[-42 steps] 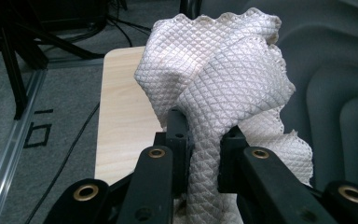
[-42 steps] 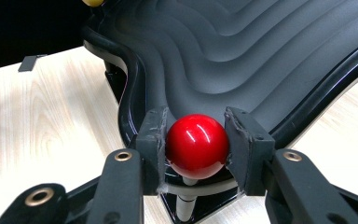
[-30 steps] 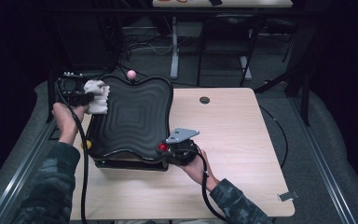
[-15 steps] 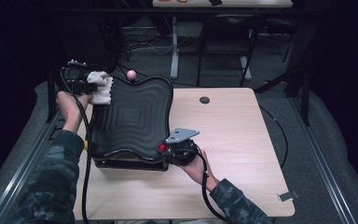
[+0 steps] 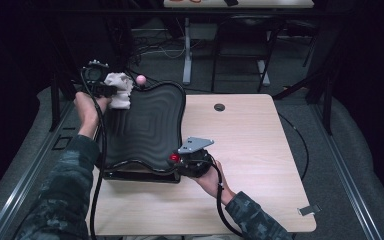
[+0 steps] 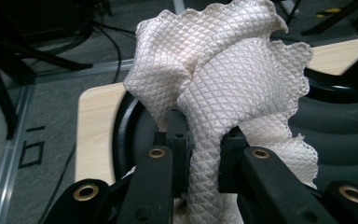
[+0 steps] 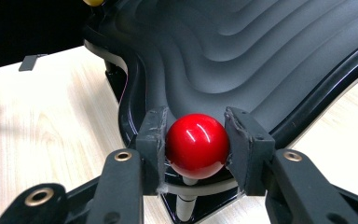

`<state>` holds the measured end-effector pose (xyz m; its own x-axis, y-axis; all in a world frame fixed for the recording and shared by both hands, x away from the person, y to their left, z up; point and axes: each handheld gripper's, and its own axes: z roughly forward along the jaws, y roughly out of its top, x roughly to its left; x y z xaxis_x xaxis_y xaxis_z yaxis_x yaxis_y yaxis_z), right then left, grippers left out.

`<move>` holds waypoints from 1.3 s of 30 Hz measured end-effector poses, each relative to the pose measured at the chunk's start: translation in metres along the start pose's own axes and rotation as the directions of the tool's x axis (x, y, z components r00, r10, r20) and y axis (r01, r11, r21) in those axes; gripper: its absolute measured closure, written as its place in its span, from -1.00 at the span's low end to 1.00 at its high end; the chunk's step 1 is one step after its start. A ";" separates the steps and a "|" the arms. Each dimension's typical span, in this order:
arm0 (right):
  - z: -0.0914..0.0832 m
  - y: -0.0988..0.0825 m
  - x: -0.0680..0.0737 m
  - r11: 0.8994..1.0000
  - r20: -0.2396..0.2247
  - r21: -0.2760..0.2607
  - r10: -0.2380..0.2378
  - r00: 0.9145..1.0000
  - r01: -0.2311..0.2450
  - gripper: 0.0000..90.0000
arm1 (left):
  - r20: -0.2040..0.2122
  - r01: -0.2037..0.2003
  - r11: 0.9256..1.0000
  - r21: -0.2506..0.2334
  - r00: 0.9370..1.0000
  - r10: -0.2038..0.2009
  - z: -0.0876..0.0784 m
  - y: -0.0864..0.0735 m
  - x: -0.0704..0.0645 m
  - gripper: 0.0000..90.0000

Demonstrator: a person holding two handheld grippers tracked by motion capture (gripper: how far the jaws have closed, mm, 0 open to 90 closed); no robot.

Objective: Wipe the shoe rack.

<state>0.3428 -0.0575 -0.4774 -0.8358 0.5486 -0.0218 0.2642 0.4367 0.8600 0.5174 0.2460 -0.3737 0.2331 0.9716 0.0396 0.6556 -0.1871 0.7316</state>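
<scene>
A black board (image 5: 145, 125) with rippled steps lies on the left half of the wooden table (image 5: 260, 150). My left gripper (image 5: 111, 91) hovers at its far left corner, shut on a bunched white quilted cloth (image 5: 121, 91). In the left gripper view the cloth (image 6: 223, 70) is pinched between the jaws of the left gripper (image 6: 204, 135) and spreads above them. At the board's near right corner my right gripper (image 5: 177, 159) is shut on a red ball knob (image 5: 174, 158). The right gripper view has the red ball knob (image 7: 197, 144) clamped in the right gripper (image 7: 197, 140), on a short white stem.
A pink ball knob (image 5: 140, 79) stands at the board's far edge, right of the cloth. A yellow knob (image 7: 93, 2) peeks in at another corner. The table has a round cable hole (image 5: 219, 107) and a small metal clip (image 5: 307, 210) near its front right corner.
My left hand has carried the cloth away from me along the board's left edge, to the far corner and slightly up. The right gripper stays on the red ball.
</scene>
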 end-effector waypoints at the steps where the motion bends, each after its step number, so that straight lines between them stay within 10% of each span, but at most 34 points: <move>1: 0.000 0.000 0.000 1.000 0.000 0.000 0.002 1.000 -0.002 0.33 | 0.008 -0.005 1.000 0.000 1.000 0.005 0.000 0.000 -0.002 0.76; 15: 0.000 0.000 0.000 1.000 0.000 -0.001 0.002 1.000 -0.002 0.33 | 0.025 -0.077 0.997 -0.021 0.997 0.078 0.002 0.004 -0.025 0.76; 39: 0.000 -0.001 0.000 1.000 -0.002 -0.001 0.005 1.000 -0.005 0.33 | -0.086 0.048 0.999 -0.018 0.995 -0.050 0.001 0.010 0.018 0.76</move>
<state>0.3427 -0.0574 -0.4781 -0.8353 0.5495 -0.0164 0.2682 0.4334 0.8604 0.5288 0.2618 -0.3662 0.1376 0.9886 0.0615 0.6533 -0.1373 0.7445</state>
